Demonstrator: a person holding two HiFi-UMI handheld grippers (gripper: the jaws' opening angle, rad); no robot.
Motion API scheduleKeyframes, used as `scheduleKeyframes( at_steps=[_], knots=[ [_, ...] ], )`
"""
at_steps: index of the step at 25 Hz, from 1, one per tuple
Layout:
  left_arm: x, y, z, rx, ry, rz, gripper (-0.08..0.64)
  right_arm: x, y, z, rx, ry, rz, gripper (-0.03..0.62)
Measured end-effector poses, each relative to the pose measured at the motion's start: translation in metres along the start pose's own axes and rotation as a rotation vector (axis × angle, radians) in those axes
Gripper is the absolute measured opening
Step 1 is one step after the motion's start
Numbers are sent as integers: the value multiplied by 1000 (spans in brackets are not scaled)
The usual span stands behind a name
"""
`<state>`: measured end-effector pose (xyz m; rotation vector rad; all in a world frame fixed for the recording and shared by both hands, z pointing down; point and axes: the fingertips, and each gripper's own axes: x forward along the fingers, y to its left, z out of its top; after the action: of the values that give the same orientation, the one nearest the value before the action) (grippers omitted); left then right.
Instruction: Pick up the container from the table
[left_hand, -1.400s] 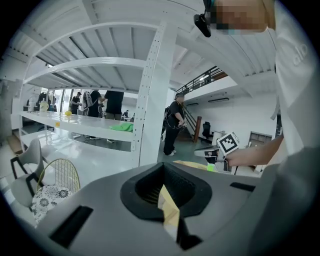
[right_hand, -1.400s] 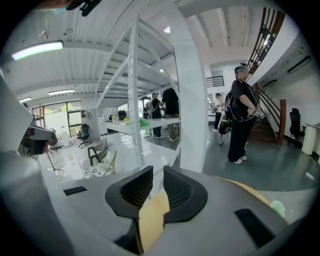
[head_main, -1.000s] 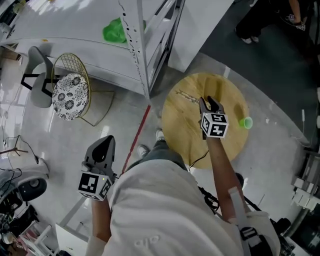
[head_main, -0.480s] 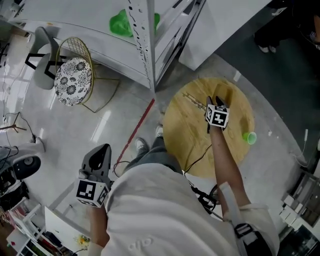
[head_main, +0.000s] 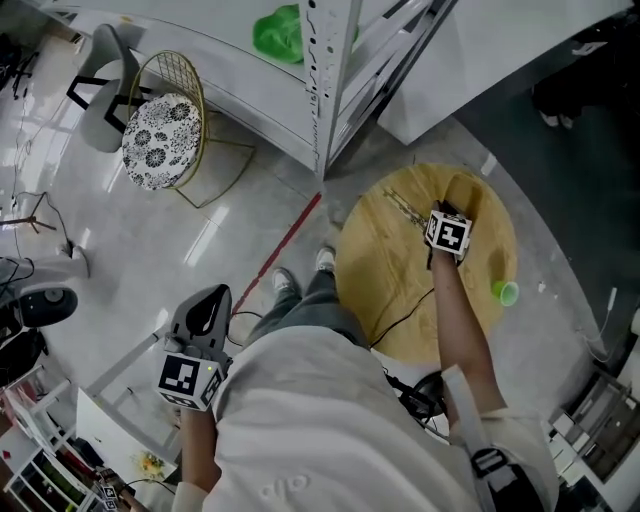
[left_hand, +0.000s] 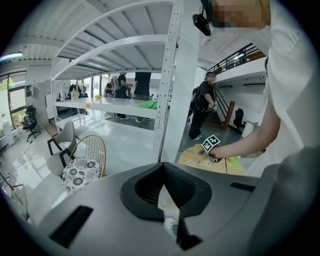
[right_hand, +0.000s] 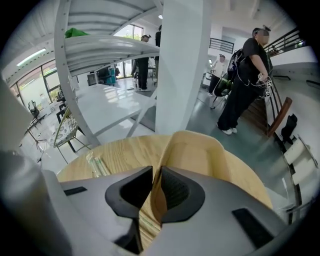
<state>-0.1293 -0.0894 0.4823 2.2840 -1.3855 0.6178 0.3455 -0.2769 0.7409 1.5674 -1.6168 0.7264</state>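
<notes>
A tan open-topped container (head_main: 468, 190) stands on the far side of the round wooden table (head_main: 380, 290). My right gripper (head_main: 444, 209) reaches down onto its near-left wall. In the right gripper view that wall of the container (right_hand: 200, 155) stands between the pads; the right gripper (right_hand: 156, 186) jaws are closing and pinch it. My left gripper (head_main: 206, 302) hangs beside the person's hip over the floor, far from the table. In its own view the left gripper (left_hand: 165, 194) is shut with nothing held.
A small green cup (head_main: 505, 291) sits near the table's right edge. A packet of sticks (head_main: 404, 206) lies left of the container. A white shelving post (head_main: 320, 90) and a gold wire chair (head_main: 160, 140) stand beyond. A person (right_hand: 247, 75) stands past the table.
My right gripper has dropped down across the table onto the container's wall. My left gripper has sunk a little at the person's side.
</notes>
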Motion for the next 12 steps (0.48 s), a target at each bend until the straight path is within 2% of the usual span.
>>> scheduleKeyframes(
  at_steps=[1, 8, 12],
  knots=[
    [0, 1, 0, 0, -2, 1, 15, 1, 0, -1, -1, 2, -2, 72],
    [-5, 4, 3, -1, -25, -6, 15, -23, 0, 8, -18, -33, -33, 43],
    [-5, 8, 5, 2, -45, -18, 15, -43, 17, 20, -15, -82, 1, 41]
  ],
)
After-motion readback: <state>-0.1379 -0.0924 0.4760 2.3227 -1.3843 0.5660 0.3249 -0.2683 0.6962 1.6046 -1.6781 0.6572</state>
